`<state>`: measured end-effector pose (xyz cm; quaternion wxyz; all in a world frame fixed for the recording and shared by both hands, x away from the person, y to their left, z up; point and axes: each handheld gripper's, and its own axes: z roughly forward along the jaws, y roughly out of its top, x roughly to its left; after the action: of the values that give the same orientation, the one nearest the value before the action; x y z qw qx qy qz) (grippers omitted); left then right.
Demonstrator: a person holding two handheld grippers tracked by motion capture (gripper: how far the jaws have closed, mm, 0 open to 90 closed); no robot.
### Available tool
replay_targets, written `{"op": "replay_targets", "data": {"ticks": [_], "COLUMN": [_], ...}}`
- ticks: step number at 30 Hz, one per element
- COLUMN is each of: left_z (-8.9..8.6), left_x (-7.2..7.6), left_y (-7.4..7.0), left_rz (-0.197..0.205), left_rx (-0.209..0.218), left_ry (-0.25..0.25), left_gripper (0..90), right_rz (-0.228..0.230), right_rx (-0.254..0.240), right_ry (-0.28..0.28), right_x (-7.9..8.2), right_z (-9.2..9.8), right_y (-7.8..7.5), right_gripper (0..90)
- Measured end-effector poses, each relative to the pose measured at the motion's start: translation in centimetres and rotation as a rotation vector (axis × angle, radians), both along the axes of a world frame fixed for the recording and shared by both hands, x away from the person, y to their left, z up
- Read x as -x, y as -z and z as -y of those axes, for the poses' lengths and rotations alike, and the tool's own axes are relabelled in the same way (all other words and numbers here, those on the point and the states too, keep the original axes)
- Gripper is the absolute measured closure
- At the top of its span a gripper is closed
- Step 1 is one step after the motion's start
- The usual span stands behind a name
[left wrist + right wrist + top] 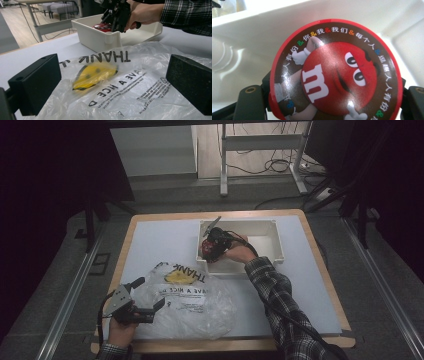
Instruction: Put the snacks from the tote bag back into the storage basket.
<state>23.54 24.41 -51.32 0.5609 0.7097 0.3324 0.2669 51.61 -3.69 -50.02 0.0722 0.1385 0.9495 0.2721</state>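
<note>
A round red candy tin (334, 72) with a cartoon face on its lid sits between the jaws of my right gripper (206, 249), which is shut on it. The tin (102, 27) hangs low inside the near-left corner of a white plastic bin (240, 223). A crumpled clear plastic bag (185, 295), printed with black lettering and a yellow smiley (95, 75), lies on the table in front of the bin. My left gripper (151, 292) rests at the bag's left edge, jaws wide open, with the bag lying ahead of them and not pinched.
The bin and bag rest on a white board (150, 240) laid over a wooden tabletop (345, 340). A plaid sleeve (280, 300) crosses the board's right half. Beyond the far edge are a desk's white legs (223, 165) and floor cables.
</note>
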Motion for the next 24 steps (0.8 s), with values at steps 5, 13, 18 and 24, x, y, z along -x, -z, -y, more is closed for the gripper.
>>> {"op": "replay_targets", "data": {"ticks": [5, 13, 18, 24], "left_z": [0.03, 0.14, 0.19, 0.21], "left_x": [-0.01, -0.10, -0.21, -0.28], "left_y": [0.00, -0.01, 0.00, 0.01], "left_rz": [-0.001, 0.000, 0.000, -0.001], "left_rx": [-0.002, -0.002, -0.003, -0.002], "left_ry": [0.002, 0.003, 0.006, 0.007], "left_gripper": [0.0, 0.0, 0.0, 0.0], "right_rz": [-0.008, -0.019, -0.008, 0.000], "right_rx": [-0.006, -0.019, -0.029, -0.052], "right_ry": [0.017, 0.033, 0.038, 0.047], "right_x": [0.03, 0.11, 0.20, 0.37], "right_z": [0.01, 0.22, 0.50, 0.86], "right_y": [0.03, 0.06, -0.16, -0.81], "right_gripper": [24.7, 12.8, 10.6, 9.9]}}
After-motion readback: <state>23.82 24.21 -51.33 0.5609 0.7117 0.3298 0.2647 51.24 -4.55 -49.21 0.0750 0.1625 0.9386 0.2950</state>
